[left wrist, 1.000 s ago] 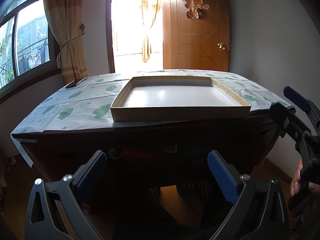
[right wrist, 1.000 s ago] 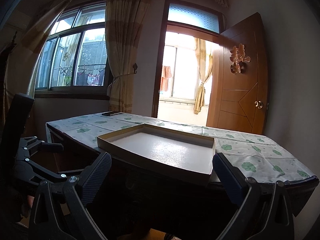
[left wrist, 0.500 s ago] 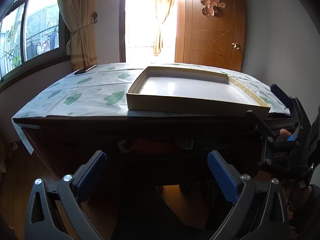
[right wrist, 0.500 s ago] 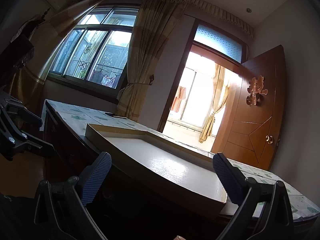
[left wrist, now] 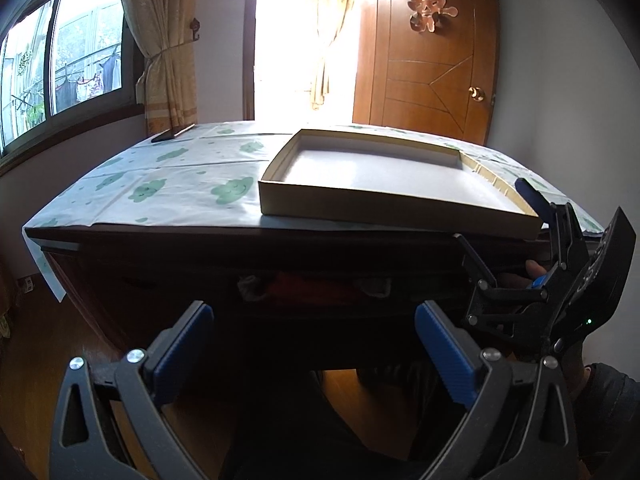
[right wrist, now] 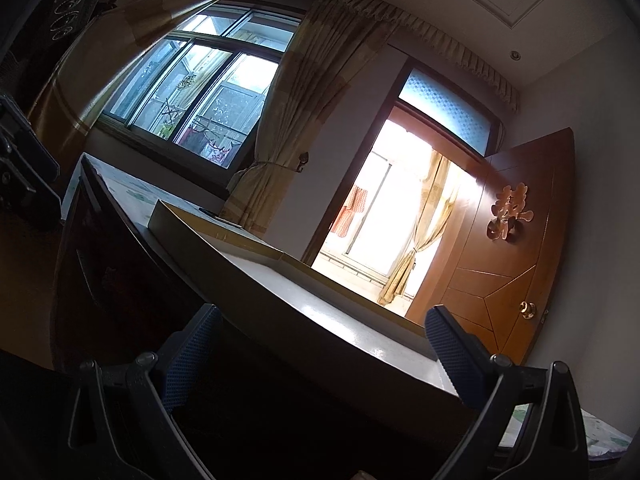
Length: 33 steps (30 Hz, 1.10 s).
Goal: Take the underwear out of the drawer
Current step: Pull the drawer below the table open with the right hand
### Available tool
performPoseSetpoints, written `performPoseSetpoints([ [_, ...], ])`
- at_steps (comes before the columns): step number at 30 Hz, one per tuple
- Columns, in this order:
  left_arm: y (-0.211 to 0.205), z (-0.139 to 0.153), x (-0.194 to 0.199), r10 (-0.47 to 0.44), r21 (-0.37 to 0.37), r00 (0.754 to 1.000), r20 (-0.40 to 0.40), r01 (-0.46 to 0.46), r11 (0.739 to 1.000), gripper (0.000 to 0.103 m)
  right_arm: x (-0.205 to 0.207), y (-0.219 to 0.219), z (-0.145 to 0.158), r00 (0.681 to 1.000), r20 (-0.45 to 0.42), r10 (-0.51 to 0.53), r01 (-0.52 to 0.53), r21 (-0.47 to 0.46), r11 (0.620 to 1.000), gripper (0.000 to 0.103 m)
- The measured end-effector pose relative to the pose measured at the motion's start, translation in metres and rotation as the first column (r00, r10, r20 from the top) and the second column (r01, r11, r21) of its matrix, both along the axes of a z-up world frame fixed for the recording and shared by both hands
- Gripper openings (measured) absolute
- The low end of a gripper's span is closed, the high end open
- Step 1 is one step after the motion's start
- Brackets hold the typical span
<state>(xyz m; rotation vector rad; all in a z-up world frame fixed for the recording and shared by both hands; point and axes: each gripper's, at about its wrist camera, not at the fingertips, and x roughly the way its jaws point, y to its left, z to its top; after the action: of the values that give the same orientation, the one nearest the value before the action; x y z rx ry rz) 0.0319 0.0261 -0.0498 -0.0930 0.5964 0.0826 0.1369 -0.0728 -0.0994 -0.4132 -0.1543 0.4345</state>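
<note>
You've got a dark wood table (left wrist: 168, 264) under a printed cloth (left wrist: 176, 176), slight sheen. Cardboard tray (left wrist: 360, 204), glossy white inside. Gripper pads (left wrist: 444, 344) are ribbed blue rubber on matt black plastic. Door (left wrist: 428, 80) is varnished wood.

Legible signs: one decorative character on the door.

A single gold ornament (left wrist: 432, 7) is fixed high on the brown wooden door (left wrist: 424, 80); its shape reads as the Chinese double-happiness character 囍, a cut-out emblem rather than printed text. The same ornament (right wrist: 510, 216) shows on the door (right wrist: 500, 280) in the right wrist view, seen at a slant. No other writing, brand, label or number can be read in either view: the green marks on the table cover (left wrist: 160, 184) are cloud-like figures with faces, not letters, and the shallow box (left wrist: 360, 210) bears no visible print.
</note>
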Motion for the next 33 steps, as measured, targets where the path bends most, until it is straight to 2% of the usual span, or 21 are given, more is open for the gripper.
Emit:
performPoseSetpoints([
  [5,0.0,-0.001,0.001,0.0,-0.002,1.0,-0.006,0.0,1.0,0.103,0.005,0.0,-0.01,1.0,0.025,-0.015,0.015,-0.019,1.0,0.102],
  [15,-0.003,-0.002,0.0,-0.005,0.005,1.0,-0.006,0.005,1.0,0.103,0.007,-0.002,-0.01,0.999,0.043,0.003,-0.002,-0.02,1.0,0.102],
  [33,-0.003,-0.002,0.0,-0.006,0.006,1.0,-0.005,0.006,1.0,0.103,-0.009,-0.006,-0.007,0.999,-0.029,0.019,-0.019,0.001,1.0,0.102],
])
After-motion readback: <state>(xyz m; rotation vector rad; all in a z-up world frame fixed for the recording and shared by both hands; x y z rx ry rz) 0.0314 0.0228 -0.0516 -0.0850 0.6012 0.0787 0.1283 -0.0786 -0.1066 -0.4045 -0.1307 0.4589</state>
